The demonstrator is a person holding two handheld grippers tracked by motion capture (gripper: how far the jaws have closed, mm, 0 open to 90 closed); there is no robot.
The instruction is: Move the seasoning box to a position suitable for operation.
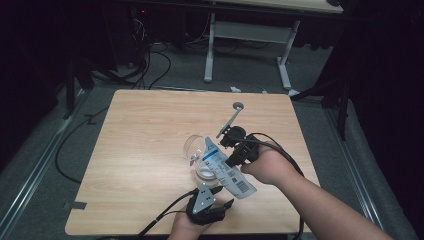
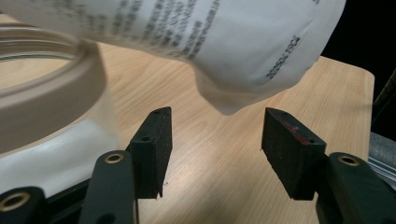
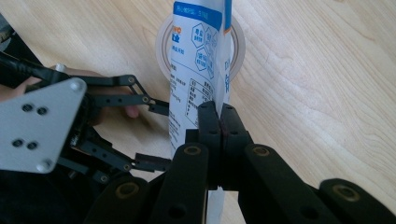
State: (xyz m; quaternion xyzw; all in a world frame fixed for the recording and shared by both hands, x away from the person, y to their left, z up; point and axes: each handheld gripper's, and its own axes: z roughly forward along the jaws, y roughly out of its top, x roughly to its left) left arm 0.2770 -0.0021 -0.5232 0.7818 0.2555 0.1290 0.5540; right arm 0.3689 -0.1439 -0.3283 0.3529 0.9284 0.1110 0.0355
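A white and blue printed pouch [image 1: 222, 167] hangs tilted over a clear jar [image 1: 194, 147] at the middle of the wooden table [image 1: 145, 130]. My right gripper [image 1: 231, 162] is shut on the pouch's edge, and the right gripper view shows the pads [image 3: 219, 114] pinching the pouch [image 3: 196, 56] above the jar's round rim [image 3: 163, 42]. My left gripper [image 1: 224, 196] stands open near the table's front edge, just below the pouch's lower corner. Its jaws [image 2: 215, 140] have nothing between them; the pouch corner [image 2: 243, 51] hangs above and the jar wall [image 2: 51, 107] is to their left.
A thin grey rod with a round end [image 1: 235, 111] lies beyond the right gripper. Bare wood spreads over the table's left half and far side. A white desk frame [image 1: 247, 35] and cables are on the floor behind.
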